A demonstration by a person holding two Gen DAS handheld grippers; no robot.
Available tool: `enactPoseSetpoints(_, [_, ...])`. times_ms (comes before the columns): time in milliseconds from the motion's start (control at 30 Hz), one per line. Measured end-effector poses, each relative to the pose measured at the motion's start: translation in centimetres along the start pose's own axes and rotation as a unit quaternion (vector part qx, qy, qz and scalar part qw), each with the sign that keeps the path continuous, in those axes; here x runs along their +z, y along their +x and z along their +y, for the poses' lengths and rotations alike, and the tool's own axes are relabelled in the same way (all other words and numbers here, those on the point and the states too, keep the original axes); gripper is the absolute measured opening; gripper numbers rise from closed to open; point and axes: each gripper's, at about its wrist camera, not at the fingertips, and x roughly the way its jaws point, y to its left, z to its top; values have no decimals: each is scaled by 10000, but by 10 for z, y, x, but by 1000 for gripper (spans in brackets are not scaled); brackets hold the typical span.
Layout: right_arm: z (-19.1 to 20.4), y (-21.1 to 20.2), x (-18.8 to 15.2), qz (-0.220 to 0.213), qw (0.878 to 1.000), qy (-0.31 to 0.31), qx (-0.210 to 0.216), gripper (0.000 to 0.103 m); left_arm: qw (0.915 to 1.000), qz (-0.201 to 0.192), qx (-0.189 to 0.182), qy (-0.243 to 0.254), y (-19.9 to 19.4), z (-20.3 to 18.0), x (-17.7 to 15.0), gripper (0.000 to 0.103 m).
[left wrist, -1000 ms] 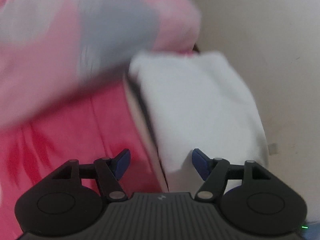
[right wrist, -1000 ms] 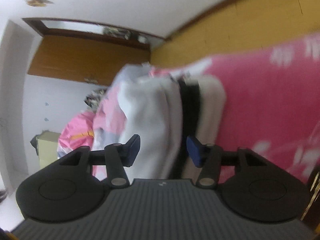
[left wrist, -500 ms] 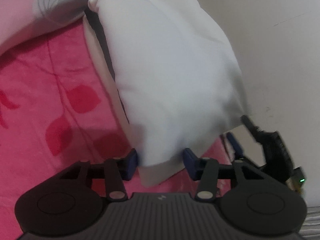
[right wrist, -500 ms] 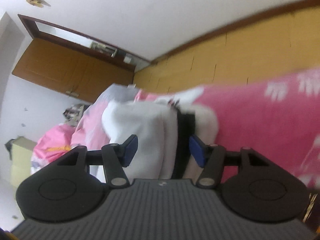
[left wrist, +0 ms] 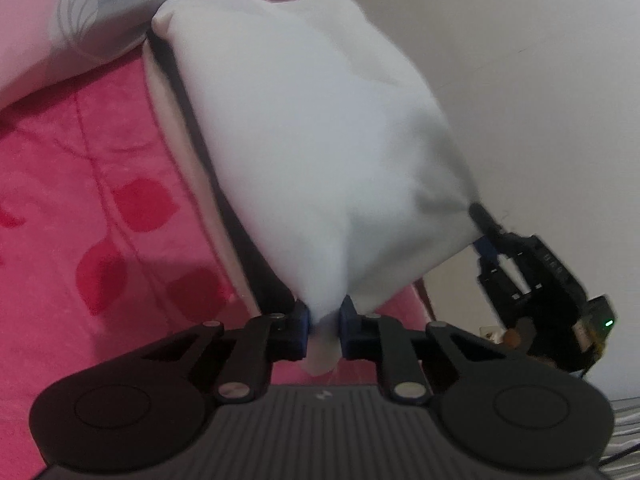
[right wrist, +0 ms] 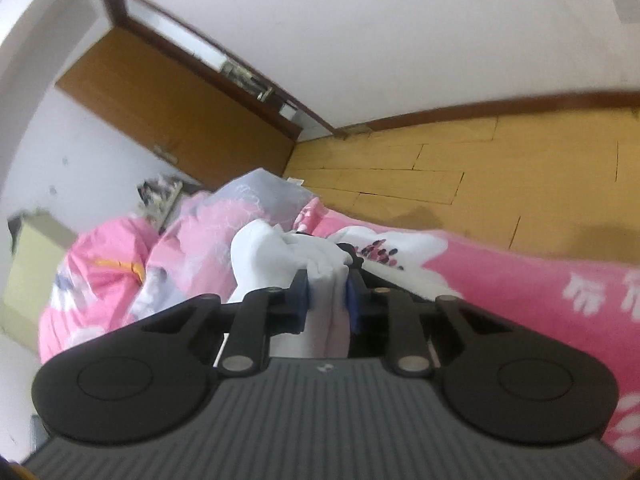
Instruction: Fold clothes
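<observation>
Jaws of the left gripper (left wrist: 324, 322) pinch a bunched corner of the white cloth garment with a dark band (left wrist: 320, 152), raised over the pink leaf-patterned blanket (left wrist: 80, 208); the right gripper (left wrist: 486, 246) clamps its far corner. Right wrist view: jaws of that gripper (right wrist: 327, 300) pinch the white folds above the blanket (right wrist: 520, 288).

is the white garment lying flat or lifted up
Lifted. The white garment hangs taut between the left gripper and right gripper, both shut on its corners above the pink bedspread.
</observation>
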Motion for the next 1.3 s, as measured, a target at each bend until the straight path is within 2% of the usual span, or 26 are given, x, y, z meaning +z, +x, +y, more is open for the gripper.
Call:
enactPoseSetpoints(133, [-24, 26, -5, 484, 9979, -6, -440, 20, 9995, 278, 57, -113, 23, 14, 1, 21])
enactPoseSetpoints(200, [-31, 31, -4, 624, 9966, 97, -535, 29, 9992, 390, 62, -76, 29, 14, 2, 31])
enactPoseSetpoints(233, [-25, 27, 1, 616, 9963, -42, -601, 30, 9992, 394, 109, 20, 26, 10, 2, 34])
enactPoseSetpoints(267, [-20, 23, 6, 602, 9957, -190, -674, 31, 9991, 354, 204, 143, 21, 7, 0, 39])
enactPoseSetpoints(367, [7, 3, 19, 373, 9895, -916, -1050, 32, 9985, -168, 501, 160, -8, 4, -3, 41])
enactPoseSetpoints(433, [37, 1, 23, 317, 9795, -1774, -899, 32, 9952, -685, 671, 177, -31, 0, -1, 41])
enactPoseSetpoints(467, [54, 4, 24, 325, 9710, -2247, -754, 30, 9921, -959, 781, 232, -41, -3, 1, 41])
enactPoseSetpoints(533, [89, 19, 24, 411, 9481, -3136, -324, 28, 9859, -1297, 833, 650, -41, -15, 11, 40])
enactPoseSetpoints(600, [110, 46, 22, 552, 9345, -3515, 80, 15, 9801, -1463, 913, 985, -31, -26, 20, 37])
enactPoseSetpoints(667, [112, 83, 24, 785, 9325, -3519, 185, 7, 9759, -1473, 1018, 1244, -12, -36, 28, 36])
enactPoseSetpoints(767, [89, 139, 23, 1232, 9352, -3318, -105, 0, 9727, -1520, 1098, 1367, 4, -39, 32, 29])
enactPoseSetpoints(833, [75, 153, 29, 1318, 9448, -2997, -99, 0, 9717, -1562, 1128, 1365, 10, -37, 32, 29])
enactPoseSetpoints(900, [83, 152, 39, 1342, 9468, -2921, -116, 0, 9708, -1603, 1156, 1363, 16, -36, 32, 29])
enactPoseSetpoints(967, [100, 144, 45, 1307, 9428, -3066, 73, 0, 9718, -1606, 1122, 1313, 16, -32, 30, 29])
enactPoseSetpoints(1033, [121, 152, 46, 1376, 9333, -3293, 389, 0, 9721, -1621, 1094, 1294, 19, -30, 29, 30])
enactPoseSetpoints(1067, [128, 164, 43, 1476, 9263, -3446, 387, 0, 9717, -1647, 1088, 1297, 15, -30, 27, 30])
enactPoseSetpoints(1100, [129, 182, 38, 1629, 9178, -3614, 229, 0, 9713, -1673, 1081, 1300, 12, -31, 24, 30])
enactPoseSetpoints(1200, [116, 227, 36, 1804, 9078, -3780, -202, 0, 9706, -1730, 1069, 1283, 6, -30, 18, 30])
enactPoseSetpoints(1300, [119, 247, 44, 1882, 9121, -3617, -432, 2, 9712, -1747, 1070, 1217, 6, -28, 15, 31])
